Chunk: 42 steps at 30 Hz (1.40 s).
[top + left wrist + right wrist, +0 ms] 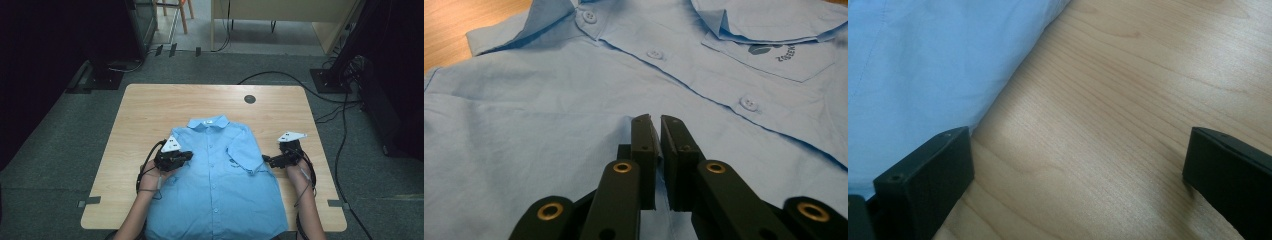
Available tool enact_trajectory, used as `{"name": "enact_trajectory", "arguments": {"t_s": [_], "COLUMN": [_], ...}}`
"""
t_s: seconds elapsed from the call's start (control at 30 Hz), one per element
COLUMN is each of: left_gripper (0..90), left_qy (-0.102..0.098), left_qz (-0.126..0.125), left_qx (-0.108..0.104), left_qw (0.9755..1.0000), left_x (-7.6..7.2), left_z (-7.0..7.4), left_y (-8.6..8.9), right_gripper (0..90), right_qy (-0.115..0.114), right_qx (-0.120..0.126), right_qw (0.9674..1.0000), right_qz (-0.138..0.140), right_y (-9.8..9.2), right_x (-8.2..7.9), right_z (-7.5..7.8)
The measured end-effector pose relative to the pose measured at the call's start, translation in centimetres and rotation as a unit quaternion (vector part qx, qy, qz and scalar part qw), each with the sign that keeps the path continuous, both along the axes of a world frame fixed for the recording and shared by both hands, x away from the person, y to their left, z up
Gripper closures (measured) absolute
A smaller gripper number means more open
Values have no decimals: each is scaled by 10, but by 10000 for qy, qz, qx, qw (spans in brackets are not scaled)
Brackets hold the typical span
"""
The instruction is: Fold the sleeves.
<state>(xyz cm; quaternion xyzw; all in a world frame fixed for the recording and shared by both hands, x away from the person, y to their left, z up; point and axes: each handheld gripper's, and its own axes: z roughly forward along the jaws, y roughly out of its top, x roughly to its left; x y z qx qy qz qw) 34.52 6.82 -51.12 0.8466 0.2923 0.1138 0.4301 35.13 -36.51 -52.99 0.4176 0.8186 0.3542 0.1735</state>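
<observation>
Left tongs (658, 125), parted by a slit, hover over the blue shirt (524, 110).

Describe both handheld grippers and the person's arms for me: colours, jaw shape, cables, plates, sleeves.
Both are black. The left gripper and right gripper each carry a pale grey three-cornered plate on top and trail a thin black cable back along the forearm. Their jaws are flat rectangular black blocks; the left gripper's linkage has brass-coloured pivot rings. No sleeve covers either forearm.

Light wood table (150, 110) on grey carpet floor (60, 145), round grommet (250, 99) near far edge. Black cables (345, 130) snaking at right. Orange chair legs (184, 15) beyond, pale wooden furniture (280, 10) alongside. Edges of room dark.
</observation>
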Motion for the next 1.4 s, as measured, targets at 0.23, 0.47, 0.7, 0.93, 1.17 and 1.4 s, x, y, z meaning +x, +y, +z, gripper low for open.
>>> {"name": "enact_trajectory", "arguments": {"t_s": [0.23, 0.47, 0.7, 0.93, 1.17, 1.4], "left_gripper": [619, 536, 412, 342, 308, 298], "left_qy": [-44, -158, -185, -176, -105, -49], "left_qz": [-21, 24, 115, 231, 447, 518], "left_qx": [-124, -103, -109, -113, 25, -51], "left_qw": [9999, 9998, 9997, 9995, 9989, 9986], "left_x": [0, -1, -2, -2, 0, 3], "left_z": [2, 8, 11, 13, 15, 15], "left_y": [2, 6, 11, 18, 23, 30], "right_gripper": [0, 0, 0, 0, 0, 0], "right_qy": [4, 7, 20, 3, 6, -41], "right_qx": [-1, 12, 28, 4, -2, 34], "right_qw": [9999, 10000, 10000, 10000, 10000, 9999], "right_qz": [-108, -72, -69, -43, -47, -149], "right_y": [2, 2, 2, 2, 2, 2], "right_x": [1, 1, 0, 0, -1, -1], "right_z": [0, 0, 0, 0, 0, 0]}}
